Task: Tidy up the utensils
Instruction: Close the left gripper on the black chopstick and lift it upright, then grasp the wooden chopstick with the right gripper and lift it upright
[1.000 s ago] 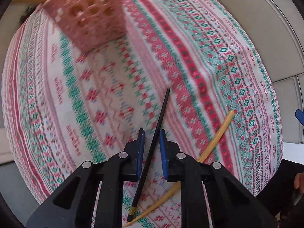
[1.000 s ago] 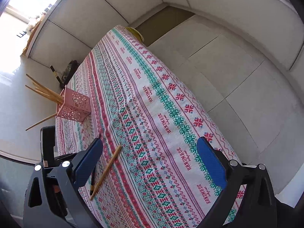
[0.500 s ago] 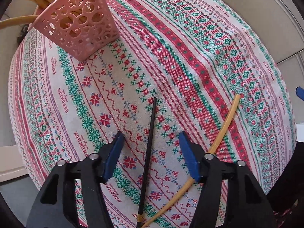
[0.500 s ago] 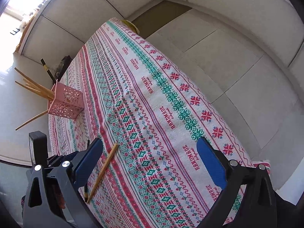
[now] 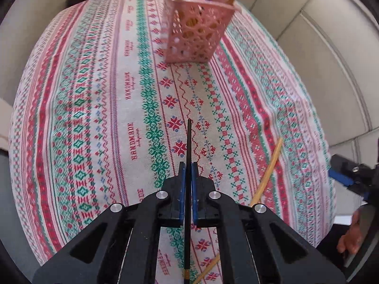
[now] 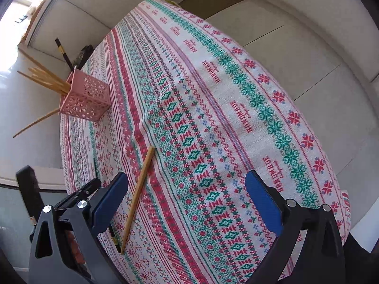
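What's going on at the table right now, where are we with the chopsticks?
The left gripper is shut on the black chopstick, pinched between its blue pads and pointing toward the pink basket, which already holds several wooden chopsticks and a dark one. One wooden chopstick lies loose on the patterned tablecloth. The right gripper is open and holds nothing, with that loose chopstick near its left finger.
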`<action>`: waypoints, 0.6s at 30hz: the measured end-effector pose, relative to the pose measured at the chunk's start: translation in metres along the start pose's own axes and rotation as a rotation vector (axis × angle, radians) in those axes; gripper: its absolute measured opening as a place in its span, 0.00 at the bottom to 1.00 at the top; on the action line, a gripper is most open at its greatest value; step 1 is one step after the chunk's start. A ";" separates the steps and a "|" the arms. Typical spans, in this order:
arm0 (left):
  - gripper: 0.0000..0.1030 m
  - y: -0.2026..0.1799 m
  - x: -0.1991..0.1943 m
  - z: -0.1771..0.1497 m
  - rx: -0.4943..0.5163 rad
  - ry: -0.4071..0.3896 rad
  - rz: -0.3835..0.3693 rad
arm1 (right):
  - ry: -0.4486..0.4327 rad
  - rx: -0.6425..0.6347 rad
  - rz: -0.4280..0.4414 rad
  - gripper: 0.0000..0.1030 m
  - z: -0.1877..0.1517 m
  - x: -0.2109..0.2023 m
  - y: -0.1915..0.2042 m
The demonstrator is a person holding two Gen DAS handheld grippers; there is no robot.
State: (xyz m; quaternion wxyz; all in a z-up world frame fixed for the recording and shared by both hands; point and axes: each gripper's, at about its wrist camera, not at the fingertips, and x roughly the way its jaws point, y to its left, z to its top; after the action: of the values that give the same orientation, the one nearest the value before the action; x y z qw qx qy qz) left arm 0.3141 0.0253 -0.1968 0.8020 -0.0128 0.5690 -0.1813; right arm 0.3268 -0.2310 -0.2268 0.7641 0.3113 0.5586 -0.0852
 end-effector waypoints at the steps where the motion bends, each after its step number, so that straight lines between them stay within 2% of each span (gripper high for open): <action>1: 0.03 0.004 -0.015 -0.009 -0.033 -0.051 -0.028 | 0.003 -0.016 -0.026 0.93 -0.001 0.004 0.006; 5: 0.03 0.007 -0.074 -0.032 -0.056 -0.214 -0.070 | 0.055 -0.032 -0.095 0.91 -0.003 0.025 0.029; 9: 0.03 0.004 -0.122 -0.034 -0.016 -0.381 -0.046 | 0.128 0.029 -0.129 0.77 0.003 0.050 0.044; 10: 0.04 -0.005 -0.126 -0.039 -0.012 -0.417 -0.036 | 0.141 0.043 -0.145 0.77 0.005 0.055 0.047; 11: 0.04 -0.002 -0.135 -0.042 -0.014 -0.454 -0.033 | 0.114 0.048 -0.173 0.74 0.007 0.055 0.053; 13: 0.03 0.000 -0.148 -0.041 -0.020 -0.516 -0.030 | 0.113 0.042 -0.207 0.66 0.011 0.062 0.065; 17: 0.03 0.003 -0.176 -0.039 -0.027 -0.631 -0.018 | 0.093 0.054 -0.280 0.62 0.016 0.074 0.087; 18: 0.03 0.005 -0.178 -0.036 -0.034 -0.647 -0.022 | 0.084 0.051 -0.297 0.54 0.016 0.075 0.091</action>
State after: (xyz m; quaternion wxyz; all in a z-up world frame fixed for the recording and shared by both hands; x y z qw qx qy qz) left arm 0.2311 0.0913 -0.0491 0.9390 -0.0892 0.2873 -0.1669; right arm 0.4104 -0.1512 -0.2573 0.7109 0.2479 0.6275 -0.1983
